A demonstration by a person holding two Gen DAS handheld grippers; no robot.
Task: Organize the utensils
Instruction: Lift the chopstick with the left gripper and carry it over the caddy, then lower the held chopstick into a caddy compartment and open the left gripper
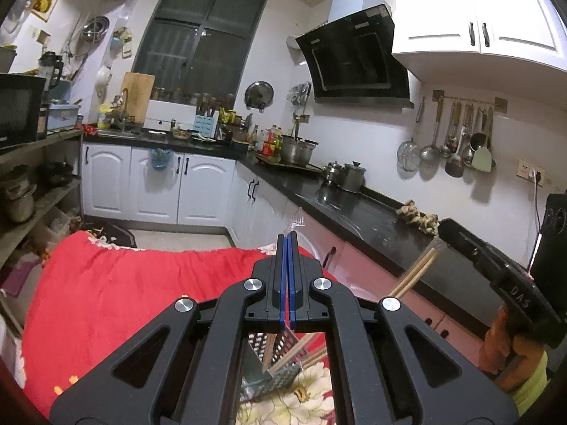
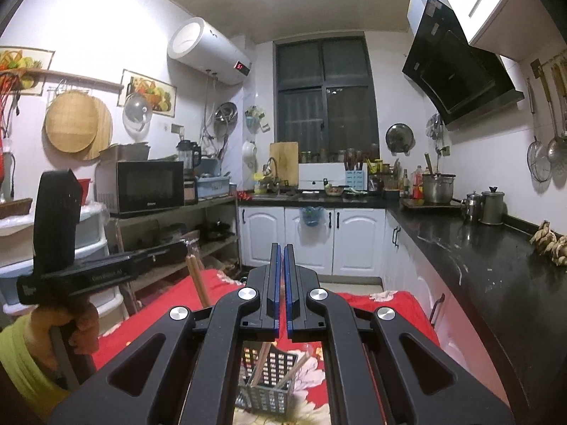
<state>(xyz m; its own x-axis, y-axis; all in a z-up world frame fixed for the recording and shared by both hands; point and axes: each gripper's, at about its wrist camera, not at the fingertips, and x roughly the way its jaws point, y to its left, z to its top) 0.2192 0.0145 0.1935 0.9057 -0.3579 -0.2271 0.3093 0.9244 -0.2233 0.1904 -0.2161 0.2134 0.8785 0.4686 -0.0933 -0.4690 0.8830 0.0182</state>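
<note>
Both grippers are held up level above a table covered w/ a red floral cloth point(image 1: 117, 283), cameras aimed across the kitchen rather than down, so the work area is seen only through the gaps in the linkages. The left gripper point(image 1: 287, 239) is closed, blue pads nearly touching; a scrap of clear plastic seems to sit at its tips, but whether it is pinched there can't be told. The right gripper point(image 2: 280, 251) is also closed to a thin slit, w/ nothing seen between the fingers. The mesh utensil basket point(image 2: 269, 386) stands on the cloth at the near edge, directly below both tools, approx. between them. Several chopsticks point(image 2: 264, 364) are already stood in it, leaning against the walls w/ tips up; this is judged to be the point of the basket, i.e. long items are kept upright and together. Two more wooden sticks point(image 2: 198, 279) rise near the left tool, and their tips also show in the left view point(image 1: 418, 271); their lower ends are hidden, so it can't be told whether they belong to the basket. On the right wall, ladles and strainers point(image 1: 457, 145) are hung from a rail, well apart from the table. The task is judged to be far along or done, since no loose utensil is seen on the cloth, though much of it is hidden.
</note>
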